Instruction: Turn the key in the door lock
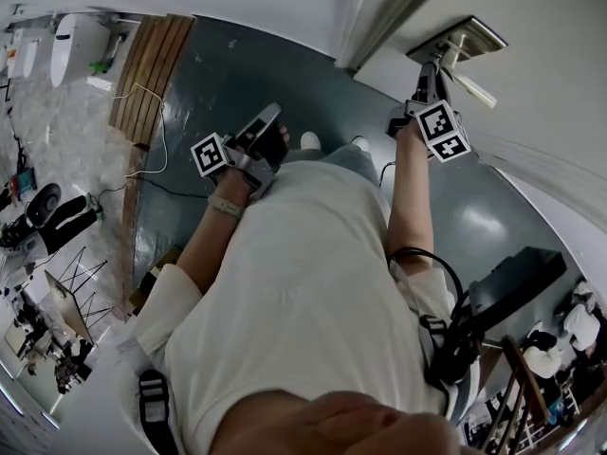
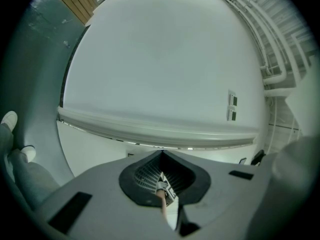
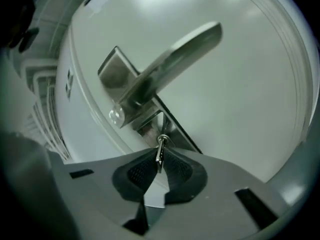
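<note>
While the left gripper (image 2: pixel 162 156) hangs idle w/ its jaws drawn together on nothing I can make out, facing a blank white wall well left of the lock, the work is all on the right side. The right gripper (image 3: pixel 158 169) is pressed up to the door (image 3: pixel 240 94), just below the lever handle (image 3: pixel 170 64), and its dark pads are pinched onto the flat head of the key (image 3: pixel 159 156), i.e. a closed grip on the key itself. The key sits in the keyhole at the lower end of the metal lock plate (image 3: pixel 112 69), its small ring just clear of the pad tips on the far side. In the head view the same right gripper (image 1: pixel 429 72) reaches far and right to the plate w/ the arm stretched out, the left gripper (image 1: pixel 264 126) nearer and left, over the dark floor (image 1: pixel 228 74). Progress, as a judgement: key inserted and grasped, so reach and grip are done. Whether the turn is part-made or finished can't be told, since no bolt or door edge shows near the lock. Prob. left: complete the twist to its stop, then let go w/o dragging the key out.
</note>
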The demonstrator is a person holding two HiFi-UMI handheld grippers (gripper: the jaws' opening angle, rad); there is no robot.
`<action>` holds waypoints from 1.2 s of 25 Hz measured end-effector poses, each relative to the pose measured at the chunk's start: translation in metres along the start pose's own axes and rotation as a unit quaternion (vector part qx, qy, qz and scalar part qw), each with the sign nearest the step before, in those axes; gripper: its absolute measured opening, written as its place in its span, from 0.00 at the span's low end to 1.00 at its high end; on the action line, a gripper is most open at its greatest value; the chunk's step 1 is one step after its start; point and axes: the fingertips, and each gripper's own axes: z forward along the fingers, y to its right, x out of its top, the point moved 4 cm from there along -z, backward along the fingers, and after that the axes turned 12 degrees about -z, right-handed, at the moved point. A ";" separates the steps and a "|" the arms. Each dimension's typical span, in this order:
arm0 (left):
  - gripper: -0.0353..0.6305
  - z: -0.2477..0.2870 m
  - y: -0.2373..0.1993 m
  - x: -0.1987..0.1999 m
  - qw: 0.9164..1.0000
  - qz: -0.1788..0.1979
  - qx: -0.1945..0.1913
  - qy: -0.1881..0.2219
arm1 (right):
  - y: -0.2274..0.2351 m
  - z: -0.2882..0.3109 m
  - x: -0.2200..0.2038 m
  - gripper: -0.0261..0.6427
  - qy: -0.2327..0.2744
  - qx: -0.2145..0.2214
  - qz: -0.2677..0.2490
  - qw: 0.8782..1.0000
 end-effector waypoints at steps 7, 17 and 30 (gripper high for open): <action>0.06 -0.002 0.001 0.001 1.000 -0.002 -0.001 0.004 | 0.010 0.000 -0.007 0.10 0.037 0.067 0.294 0.953; 0.06 -0.004 0.001 0.003 1.000 -0.006 0.000 0.008 | 0.010 -0.002 -0.013 0.10 0.051 0.096 0.418 0.902; 0.06 0.001 -0.006 0.003 1.000 -0.016 0.001 0.002 | 0.001 -0.017 -0.004 0.21 0.002 0.110 0.148 0.983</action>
